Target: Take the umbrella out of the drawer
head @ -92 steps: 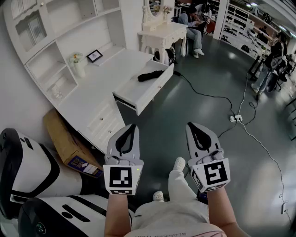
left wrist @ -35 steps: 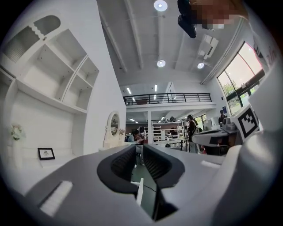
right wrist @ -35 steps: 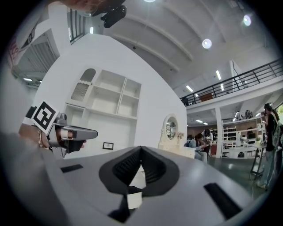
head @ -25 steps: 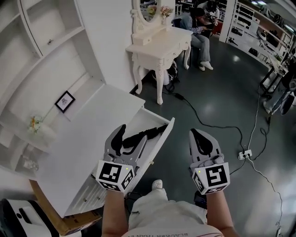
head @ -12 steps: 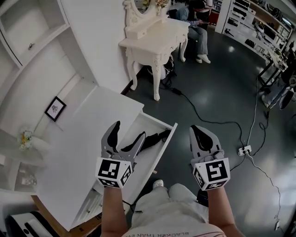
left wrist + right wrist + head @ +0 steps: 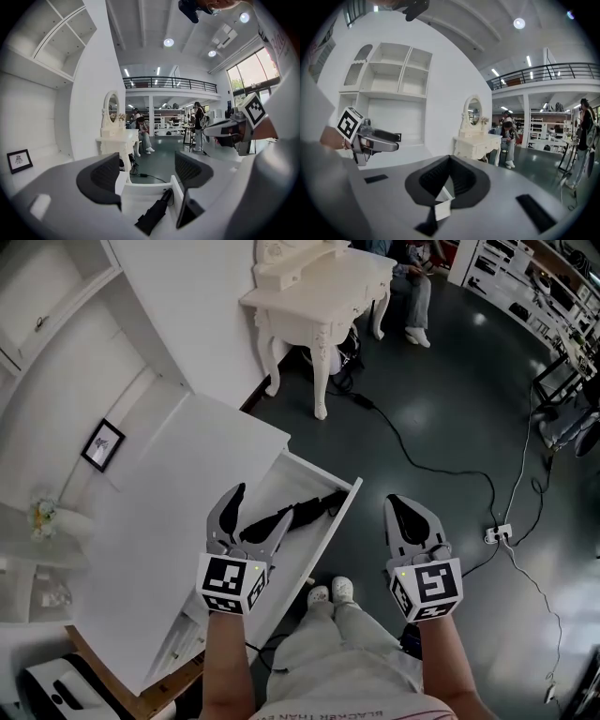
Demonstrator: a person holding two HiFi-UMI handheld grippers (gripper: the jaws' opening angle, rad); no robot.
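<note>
Your left claw (image 6: 262, 502), just spread wide and empty, hovers nearer; the umbrella (image 6: 314, 505) lies ahead and below, lengthwise away.

The umbrella (image 6: 300, 512) is black. The drawer (image 6: 305, 486) and the desk (image 6: 178, 521) at nine o'clock are white. The table (image 6: 319, 287) at twelve o'clock is cream. The floor (image 6: 450, 409) is dark grey and shiny. The left gripper (image 6: 261, 502) and the right gripper (image 6: 396, 504) are grey with black pads and black-and-white square patterns. The picture frame (image 6: 101, 446) is black.
</note>
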